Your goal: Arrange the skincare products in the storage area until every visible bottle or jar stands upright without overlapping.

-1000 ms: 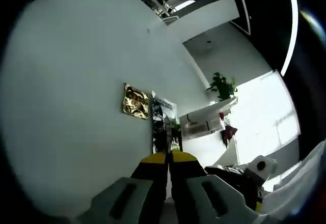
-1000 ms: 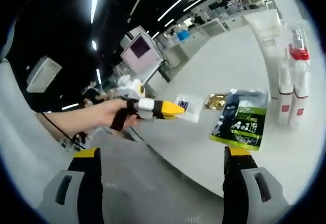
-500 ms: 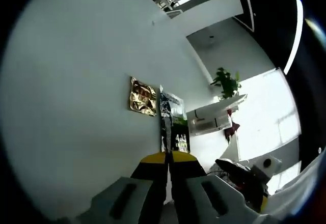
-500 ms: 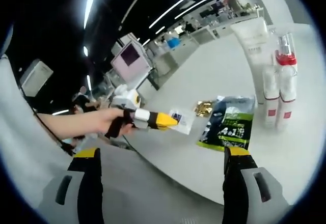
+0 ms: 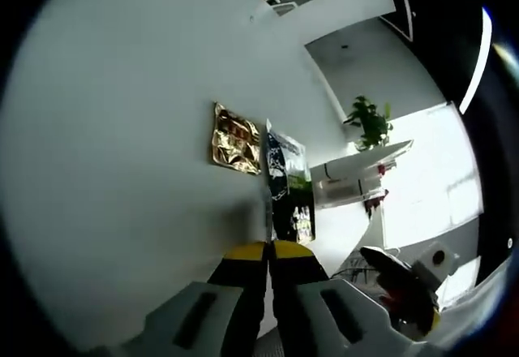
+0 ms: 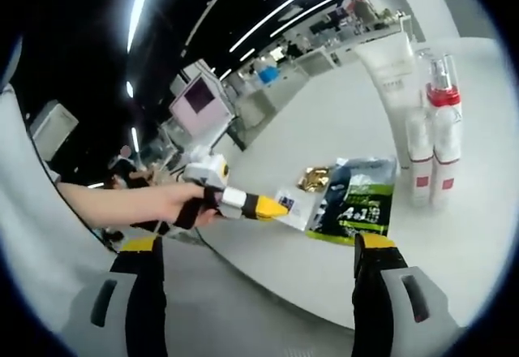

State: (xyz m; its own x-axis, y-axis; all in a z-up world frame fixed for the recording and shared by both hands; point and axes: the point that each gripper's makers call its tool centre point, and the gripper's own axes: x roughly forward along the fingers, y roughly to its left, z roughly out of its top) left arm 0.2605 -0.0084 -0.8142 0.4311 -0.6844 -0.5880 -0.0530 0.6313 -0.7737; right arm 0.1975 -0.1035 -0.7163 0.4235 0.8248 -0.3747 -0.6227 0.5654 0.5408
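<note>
My left gripper (image 5: pixel 268 247) is shut on a thin white sachet (image 5: pixel 268 215), seen edge-on in the left gripper view. In the right gripper view a hand holds this gripper (image 6: pixel 268 207) out over the near edge of the white table (image 6: pixel 462 243), the flat sachet (image 6: pixel 295 207) at its tip. Beside it lie a gold sachet (image 6: pixel 312 178) and a black-and-green pouch (image 6: pixel 357 199). Two white bottles with red bands (image 6: pixel 420 158), one with a red pump collar (image 6: pixel 438 95), stand upright by a white tube (image 6: pixel 393 69). My right gripper (image 6: pixel 256 243) is open and holds nothing.
In the left gripper view the gold sachet (image 5: pixel 235 139) and the pouch (image 5: pixel 288 187) lie ahead on the table (image 5: pixel 122 130), and the right gripper (image 5: pixel 405 284) shows at the lower right. Desks, a monitor (image 6: pixel 199 97) and people are beyond the table.
The left gripper has carried the sachet closer to the black-and-green pouch and the table edge. Both views have shifted a little. The right gripper stays open.
</note>
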